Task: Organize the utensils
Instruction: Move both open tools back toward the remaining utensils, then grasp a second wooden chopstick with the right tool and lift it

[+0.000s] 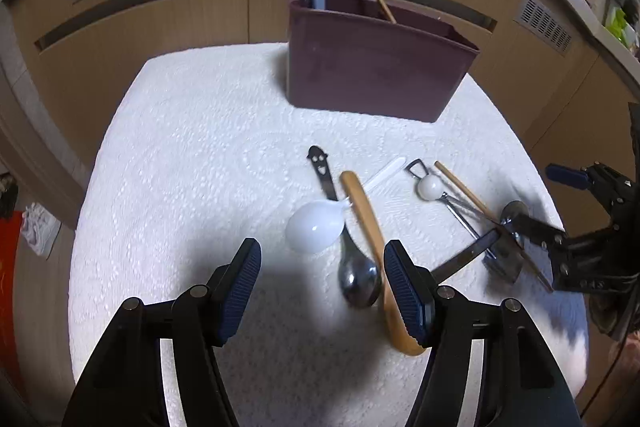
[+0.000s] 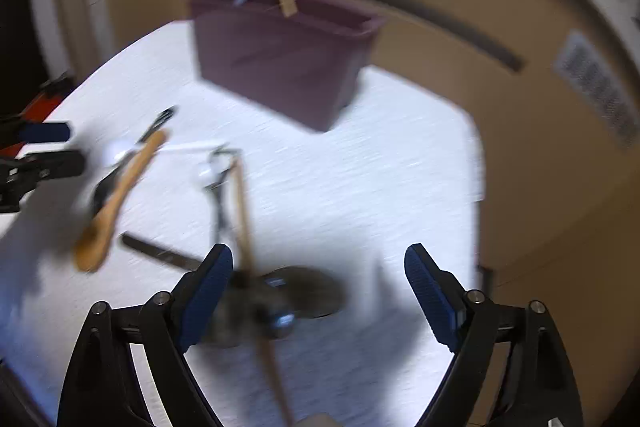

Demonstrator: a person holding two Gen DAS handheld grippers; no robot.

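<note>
A wooden spoon (image 1: 366, 223), light, stiff and easily pinched along its slim curved handle, is seen lying across a metal spoon (image 1: 357, 277) and a white plastic spoon (image 1: 316, 231) on the white textured surface (image 1: 192, 155). The left tool (image 1: 322, 287) is held open above them, gripping nothing. The right tool (image 2: 318, 291) is spread wide over blurred utensils, empty. Behind stands the maroon plastic holder (image 1: 372, 67), partly filled.

Right wrist view motion-blurred; utensil pile (image 2: 256, 291) between the fingers (image 2: 208, 291) unreadable.
</note>
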